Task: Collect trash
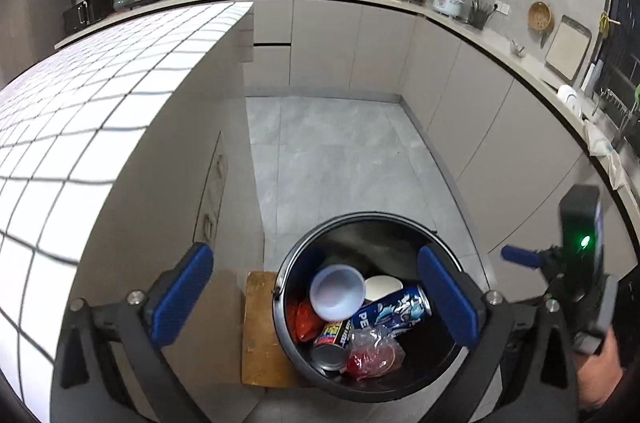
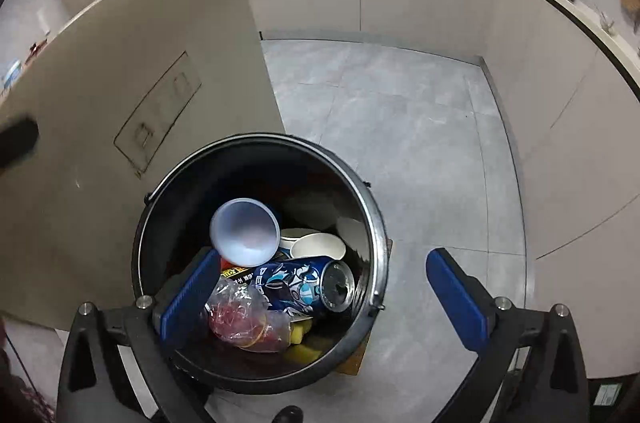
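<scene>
**Over the bin: both grippers open and empty**

Below your two grippers sits the black trash bin [image 1: 400, 223], on a wooden board [image 1: 260, 335] on the grey floor [image 1: 340, 151], just beside the island cabinet with the tiled worktop [image 1: 100, 95].

Your left gripper [image 1: 316, 299] hangs above the bin, fingers [image 1: 182, 297] spread wide, nothing between them. Your right gripper [image 2: 324, 297] is the same: fingers [image 2: 456, 299] wide apart, holding nothing, left finger over the bin's mouth, right finger out over the floor.

Inside the bin: a pale plastic cup [image 2: 245, 231] mouth up on top of the pile, a blue Pepsi can [image 2: 304, 283] on its side just beside it, a crumpled clear bag with red contents [image 2: 244, 319] at the near edge, a white paper bowl [image 2: 318, 247] behind the can, something yellow [image 2: 304, 347] underneath. Left view also shows a second can [image 1: 330, 345] and a red wrapper [image 1: 304, 319].
</scene>
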`<state>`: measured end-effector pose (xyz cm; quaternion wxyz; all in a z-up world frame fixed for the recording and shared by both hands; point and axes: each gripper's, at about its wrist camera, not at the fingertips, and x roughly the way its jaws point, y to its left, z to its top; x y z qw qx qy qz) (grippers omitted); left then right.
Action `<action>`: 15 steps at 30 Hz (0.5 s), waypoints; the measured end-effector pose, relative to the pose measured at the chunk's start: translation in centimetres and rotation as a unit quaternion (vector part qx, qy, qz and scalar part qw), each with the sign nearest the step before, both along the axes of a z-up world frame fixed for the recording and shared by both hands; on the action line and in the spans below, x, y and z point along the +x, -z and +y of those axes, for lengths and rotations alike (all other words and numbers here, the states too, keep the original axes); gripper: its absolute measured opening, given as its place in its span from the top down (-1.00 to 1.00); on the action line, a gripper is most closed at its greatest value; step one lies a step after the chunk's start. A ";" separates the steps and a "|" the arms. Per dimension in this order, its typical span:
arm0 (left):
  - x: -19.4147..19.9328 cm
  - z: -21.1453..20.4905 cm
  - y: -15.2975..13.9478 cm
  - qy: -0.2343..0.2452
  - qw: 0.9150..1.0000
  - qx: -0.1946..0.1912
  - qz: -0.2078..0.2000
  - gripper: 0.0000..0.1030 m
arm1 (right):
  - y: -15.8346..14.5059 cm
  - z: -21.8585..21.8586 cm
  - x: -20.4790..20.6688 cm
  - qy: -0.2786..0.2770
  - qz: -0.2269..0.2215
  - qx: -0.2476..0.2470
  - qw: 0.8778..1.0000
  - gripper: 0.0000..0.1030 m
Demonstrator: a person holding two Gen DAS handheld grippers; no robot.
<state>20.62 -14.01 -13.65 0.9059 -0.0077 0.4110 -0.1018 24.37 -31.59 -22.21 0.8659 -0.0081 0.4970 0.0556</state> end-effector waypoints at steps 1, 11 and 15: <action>-0.2 0.0 0.1 -0.002 1.000 0.000 0.002 -0.99 | -0.4 0.0 -0.2 0.001 -0.002 -0.003 1.000 -1.00; -5.6 -1.1 -4.0 0.024 0.999 0.031 0.003 -0.99 | -4.5 -1.3 -5.2 0.030 0.014 -0.029 0.999 -1.00; -9.3 0.7 -7.2 0.009 0.999 0.031 -0.012 -0.99 | -7.9 -0.7 -11.0 0.038 0.004 -0.030 0.999 -1.00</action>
